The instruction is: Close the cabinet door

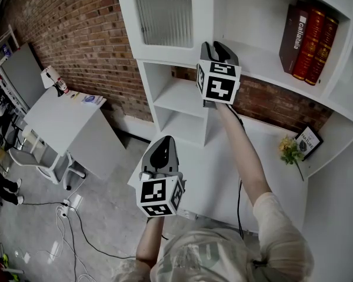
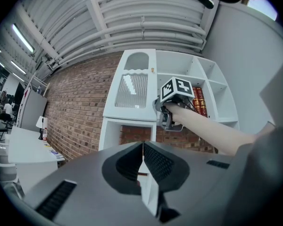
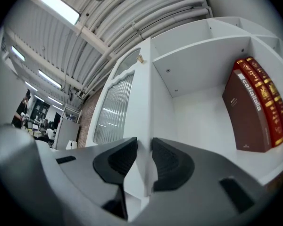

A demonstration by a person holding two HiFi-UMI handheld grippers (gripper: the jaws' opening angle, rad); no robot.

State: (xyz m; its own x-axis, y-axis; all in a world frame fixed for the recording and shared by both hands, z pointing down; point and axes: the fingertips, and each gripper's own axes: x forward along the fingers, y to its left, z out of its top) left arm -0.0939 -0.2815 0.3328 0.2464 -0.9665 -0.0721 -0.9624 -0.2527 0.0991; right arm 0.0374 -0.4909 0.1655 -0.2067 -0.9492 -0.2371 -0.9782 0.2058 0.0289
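Note:
The white cabinet door (image 1: 165, 16) with ribbed glass stands swung open at the left of the upper shelf unit. My right gripper (image 1: 215, 46) is raised to its free edge. In the right gripper view the door (image 3: 118, 112) runs edge-on between the jaws of the right gripper (image 3: 144, 152), and both pads press on it. A small knob (image 3: 139, 59) sits near the door's top. My left gripper (image 1: 162, 148) hangs lower, over the counter, shut on nothing. From the left gripper view, the left gripper (image 2: 142, 149) faces the door (image 2: 134, 86) from a distance.
Three dark red books (image 1: 309, 40) lean inside the open compartment. On the white counter (image 1: 223, 175) below are yellow flowers (image 1: 290, 150) and a small framed card (image 1: 309, 141). A white table (image 1: 65, 116) stands at the left by the brick wall, with cables on the floor.

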